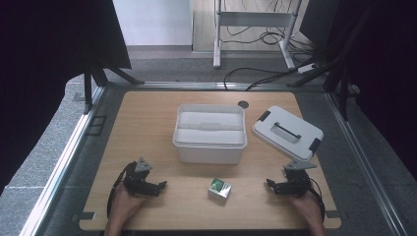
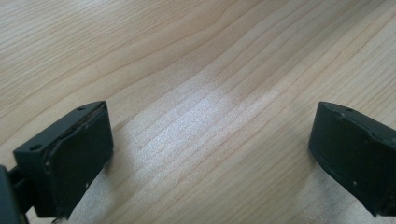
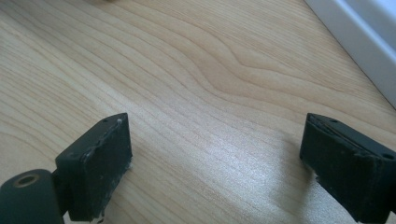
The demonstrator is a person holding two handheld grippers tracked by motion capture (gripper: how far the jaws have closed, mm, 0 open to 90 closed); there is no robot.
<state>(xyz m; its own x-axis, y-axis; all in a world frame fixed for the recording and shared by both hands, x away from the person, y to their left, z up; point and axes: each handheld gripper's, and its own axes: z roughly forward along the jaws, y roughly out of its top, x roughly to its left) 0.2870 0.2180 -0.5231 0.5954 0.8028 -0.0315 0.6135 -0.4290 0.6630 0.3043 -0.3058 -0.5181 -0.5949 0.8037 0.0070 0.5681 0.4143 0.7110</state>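
So here we've got both hands resting near the front edge of the wooden tabletop (image 1: 147, 113), one set of tongs in each. Our left tongs (image 1: 158, 187) sit at the front left with the jaws spread wide apart and nothing between them; the left gripper view has bare wood grain between the two black jaws. Our right tongs (image 1: 271, 186) sit at the front right, also gaping open and empty, and both sets point inward toward each other. Sitting between them, a bit closer to the right one but touching neither, is a small green and white box (image 1: 219, 190), slightly angled on the wood. Behind it, around the middle of the tabletop, is a white plastic bin (image 1: 210, 150) with its top open and something white inside that we can't make out. Its white lid (image 1: 287, 132), black handle up, lies just right of the bin and looks tilted. In the right gripper view a white edge (image 3: 364, 42) cuts across the upper right corner.
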